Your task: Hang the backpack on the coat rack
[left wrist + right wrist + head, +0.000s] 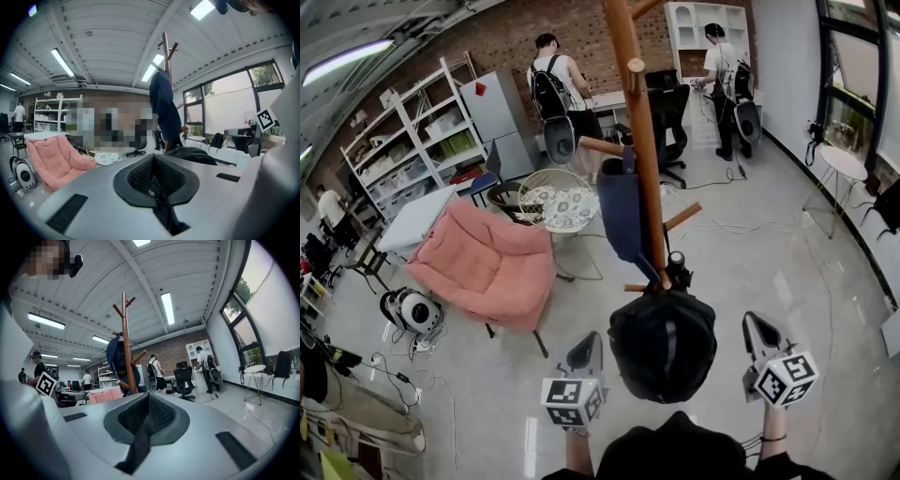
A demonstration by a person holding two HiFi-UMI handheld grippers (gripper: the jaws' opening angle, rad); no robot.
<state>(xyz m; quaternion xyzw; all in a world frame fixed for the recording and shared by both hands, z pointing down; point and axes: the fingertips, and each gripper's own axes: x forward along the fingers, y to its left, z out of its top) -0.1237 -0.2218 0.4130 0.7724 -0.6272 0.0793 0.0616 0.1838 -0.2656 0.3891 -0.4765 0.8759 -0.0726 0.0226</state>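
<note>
The wooden coat rack (642, 141) stands straight ahead, with a dark blue garment (621, 211) draped over an upper peg. The black backpack (663, 342) hangs low against the pole, its top strap up by the lower pegs. My left gripper (586, 352) sits just left of the bag and my right gripper (757, 328) just right of it; both are apart from it and shut on nothing. In the left gripper view the shut jaws (154, 180) point toward the rack (165, 51) and backpack (192, 154). In the right gripper view the shut jaws (147, 418) face the rack (125, 343).
A pink lounge chair (492, 262) and a round white table (558, 202) stand left of the rack. White shelves (412, 131) line the far left. Two people (553, 84) stand at the back by a black office chair (667, 112). A small round table (844, 164) stands right.
</note>
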